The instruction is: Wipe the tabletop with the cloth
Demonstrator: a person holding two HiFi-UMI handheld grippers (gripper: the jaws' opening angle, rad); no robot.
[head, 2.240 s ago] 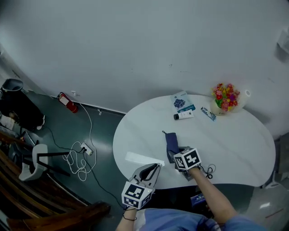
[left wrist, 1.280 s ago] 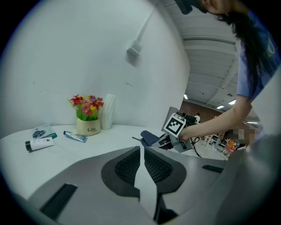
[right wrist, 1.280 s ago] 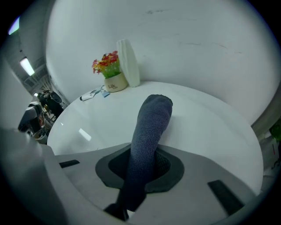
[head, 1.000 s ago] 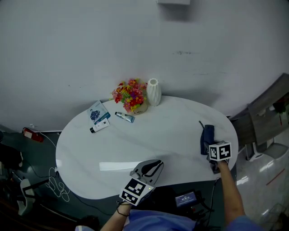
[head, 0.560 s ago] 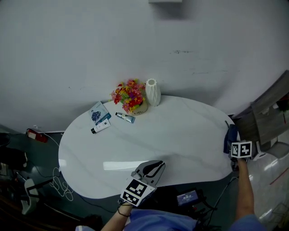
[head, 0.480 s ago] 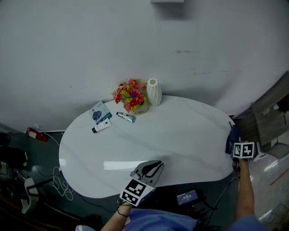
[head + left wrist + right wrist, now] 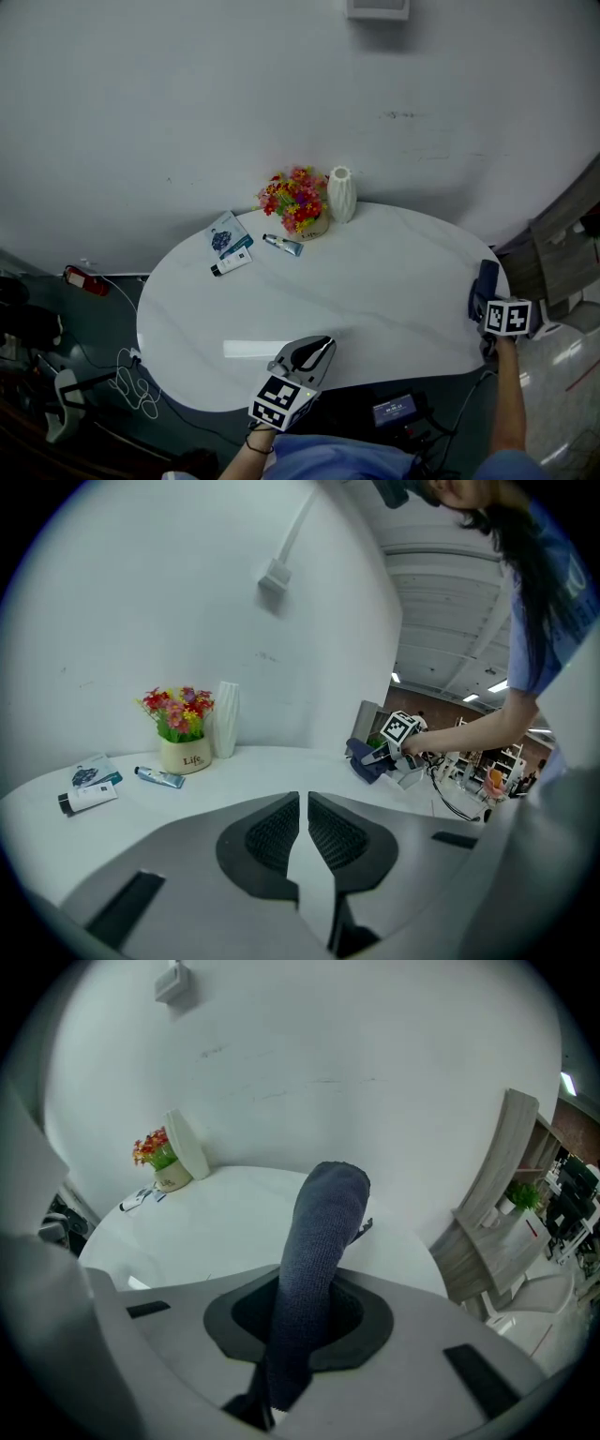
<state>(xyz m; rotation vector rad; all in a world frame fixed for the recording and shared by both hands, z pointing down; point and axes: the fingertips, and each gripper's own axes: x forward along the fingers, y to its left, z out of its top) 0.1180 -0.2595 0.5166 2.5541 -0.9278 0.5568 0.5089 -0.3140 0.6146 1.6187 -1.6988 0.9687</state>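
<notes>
The dark blue cloth (image 7: 485,278) lies at the far right edge of the white oval table (image 7: 375,281). My right gripper (image 7: 481,303) is shut on it, and the marker cube sits just off the table's rim. In the right gripper view the cloth (image 7: 319,1232) stands up between the jaws and folds over toward the tabletop. My left gripper (image 7: 322,344) hovers at the table's front edge, shut and empty. In the left gripper view its pads (image 7: 278,834) nearly touch, and the cloth (image 7: 368,761) shows far off across the table.
A pot of flowers (image 7: 298,202), a white vase (image 7: 341,194), a small tube (image 7: 282,246), a white bottle (image 7: 230,264) and a blue packet (image 7: 225,235) stand at the table's back left. A grey chair (image 7: 562,248) is beyond the right edge. Cables (image 7: 131,384) lie on the floor at left.
My right gripper has dragged the cloth from the front middle of the table across to the right edge. The left gripper has stayed at the front edge. The head view shifted slightly.
</notes>
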